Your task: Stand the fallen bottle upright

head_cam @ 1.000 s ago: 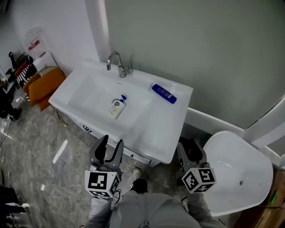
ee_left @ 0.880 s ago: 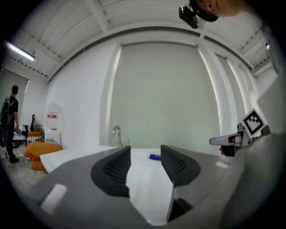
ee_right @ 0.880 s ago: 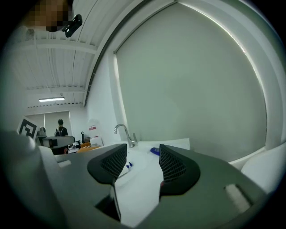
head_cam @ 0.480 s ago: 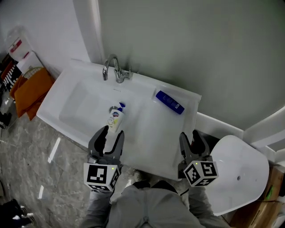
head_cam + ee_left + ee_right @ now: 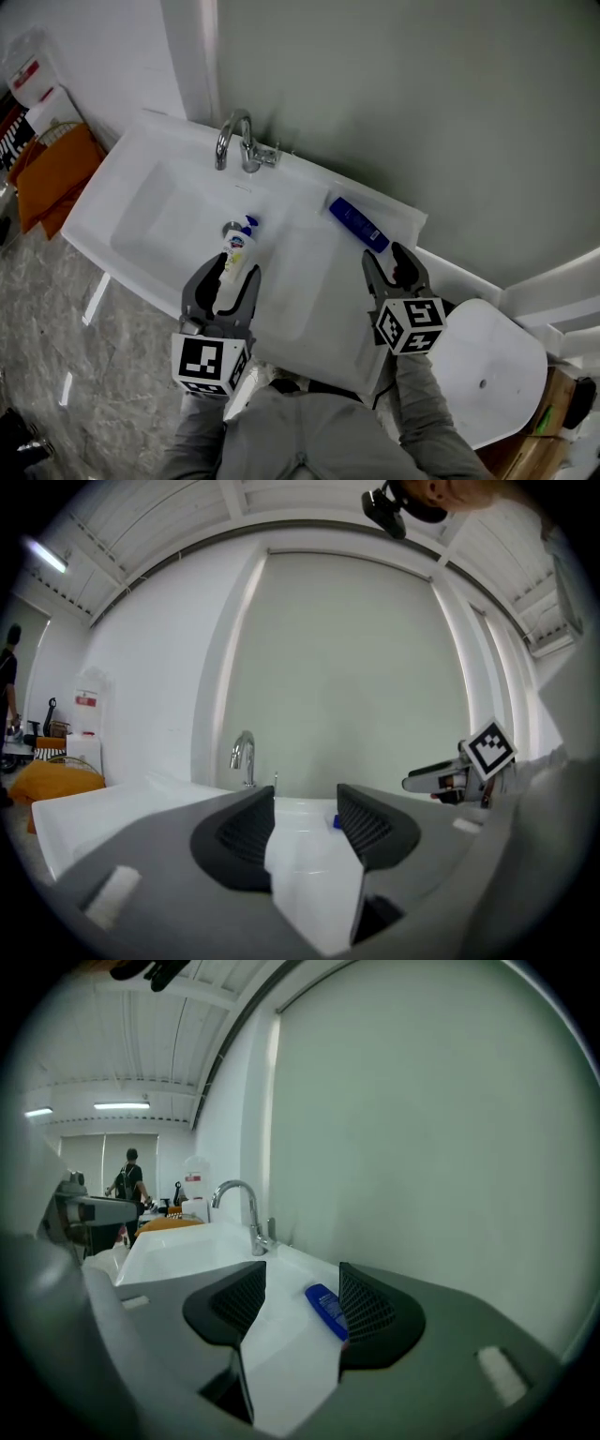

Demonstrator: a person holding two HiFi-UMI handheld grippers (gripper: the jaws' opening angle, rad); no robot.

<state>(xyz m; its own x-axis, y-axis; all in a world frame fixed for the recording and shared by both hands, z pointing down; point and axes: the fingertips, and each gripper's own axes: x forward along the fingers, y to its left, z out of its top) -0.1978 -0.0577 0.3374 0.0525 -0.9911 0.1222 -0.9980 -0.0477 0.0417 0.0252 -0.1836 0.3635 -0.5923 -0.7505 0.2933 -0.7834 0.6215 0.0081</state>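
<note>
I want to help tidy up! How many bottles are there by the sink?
2. The white bottle lies in the sink, in front of the faucet. The blue bottle lies flat on the counter by the wall, right of the faucet.

Soft, even indoor light; ceiling strip light (image 5: 122, 1105) glows; fisheye edges dark, warped.

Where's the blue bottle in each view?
Head view: the blue bottle lies flat on the counter, up and right of centre.
Left gripper view: the bottle is a tiny blue patch, low centre.
Right gripper view: the bottle lies flat, low centre.
Shared landmark: the faucet, left of the bottle in all three.
</note>
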